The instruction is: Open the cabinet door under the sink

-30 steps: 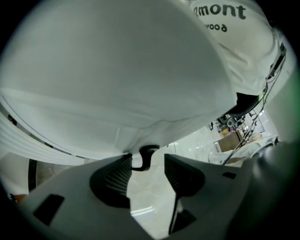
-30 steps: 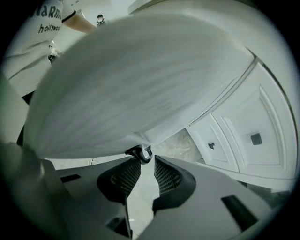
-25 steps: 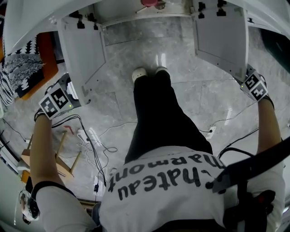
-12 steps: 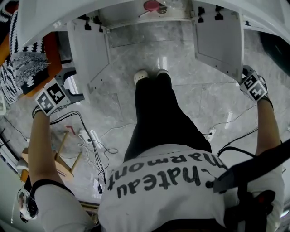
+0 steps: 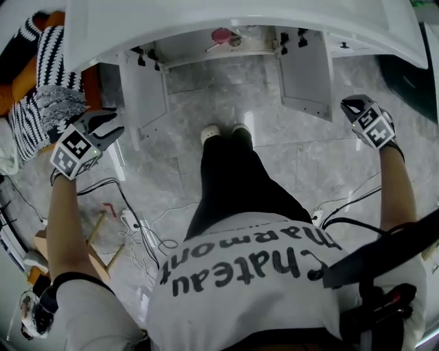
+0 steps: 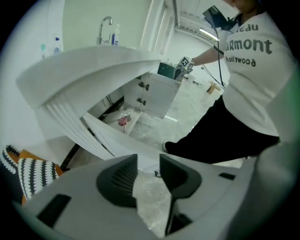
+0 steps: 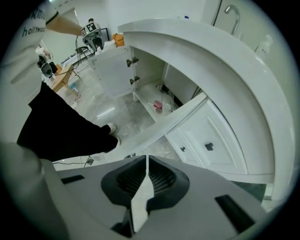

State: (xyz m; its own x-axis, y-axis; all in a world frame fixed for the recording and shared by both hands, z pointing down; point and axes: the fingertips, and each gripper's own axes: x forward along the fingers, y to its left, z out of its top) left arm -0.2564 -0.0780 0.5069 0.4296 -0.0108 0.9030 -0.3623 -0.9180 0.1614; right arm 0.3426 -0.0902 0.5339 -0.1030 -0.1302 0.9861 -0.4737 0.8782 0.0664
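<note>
Both white cabinet doors under the sink stand swung wide open: the left door [image 5: 145, 89] and the right door [image 5: 305, 72]. My left gripper [image 5: 103, 127] hangs out to the left of its door, clear of the edge. Its jaws have just been closing but still stand apart, with only floor between them [image 6: 147, 164]. My right gripper [image 5: 353, 106] is off to the right of the right door, touching nothing. Its jaws have just been closing and now meet with nothing in them [image 7: 146, 161]. A pink thing [image 5: 221, 35] lies inside the cabinet.
The curved white sink top [image 5: 240, 17] overhangs the cabinet. The person's legs [image 5: 233, 178] stand between the doors. A wooden stool [image 5: 96, 240], a power strip with cables [image 5: 130, 219] and a striped cloth [image 5: 41, 96] lie left. White drawers [image 7: 208, 136] sit beside the right door.
Both grippers have come off the door edges and risen, the left one outward to the left. Both pairs of jaws have narrowed. The doors stay wide open.
</note>
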